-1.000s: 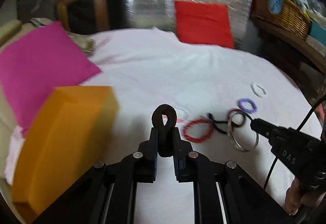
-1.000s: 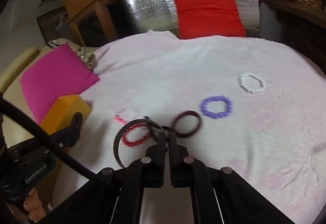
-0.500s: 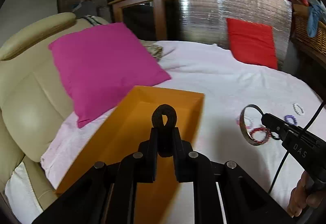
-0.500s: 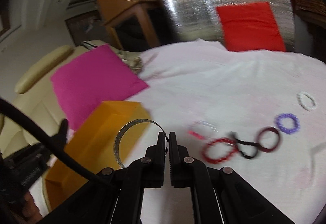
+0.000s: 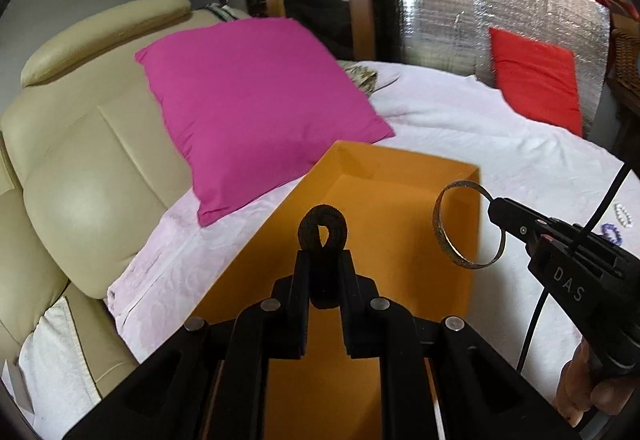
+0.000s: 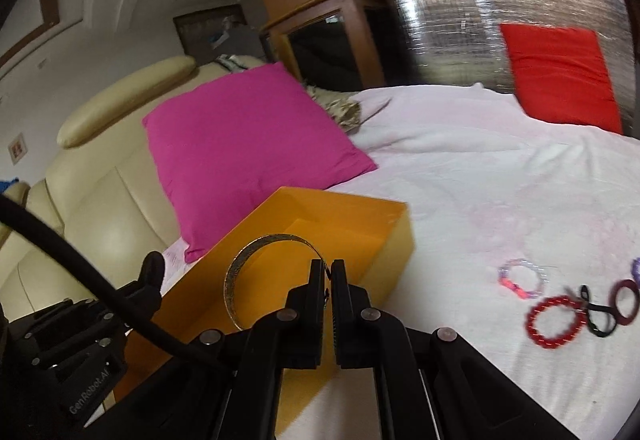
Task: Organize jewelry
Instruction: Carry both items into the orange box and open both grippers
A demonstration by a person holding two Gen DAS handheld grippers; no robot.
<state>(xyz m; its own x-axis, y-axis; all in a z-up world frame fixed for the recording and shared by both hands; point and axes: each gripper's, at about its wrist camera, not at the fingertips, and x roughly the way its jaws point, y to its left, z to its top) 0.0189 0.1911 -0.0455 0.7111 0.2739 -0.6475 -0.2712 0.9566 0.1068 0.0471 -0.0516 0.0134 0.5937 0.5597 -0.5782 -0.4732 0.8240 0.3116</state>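
Observation:
An open orange box [image 5: 404,207] [image 6: 352,215] lies on the white bed cover. My left gripper [image 5: 323,254] is shut on a black fabric loop [image 5: 323,230], held above the box's inside. My right gripper [image 6: 329,274] [image 5: 494,209] is shut on a thin silver bangle [image 6: 256,272] [image 5: 444,236], which hangs over the box's right side. Loose on the cover to the right lie a red beaded bracelet [image 6: 554,322], a black tie [image 6: 596,314], a dark maroon ring [image 6: 626,300], a pink-and-clear bracelet [image 6: 520,278], a purple bracelet [image 5: 612,232] and a white pearl one [image 5: 624,213].
A magenta cushion [image 5: 256,107] leans on the cream leather headboard [image 5: 80,175] just behind the box. A red cushion [image 5: 536,83] rests against a silver foil panel [image 5: 452,7] at the far side. A person's hand [image 5: 592,388] grips the right tool.
Both grippers swung left from the bracelets on the cover to above the orange box. The right one lifted the silver bangle along; the left kept the black loop.

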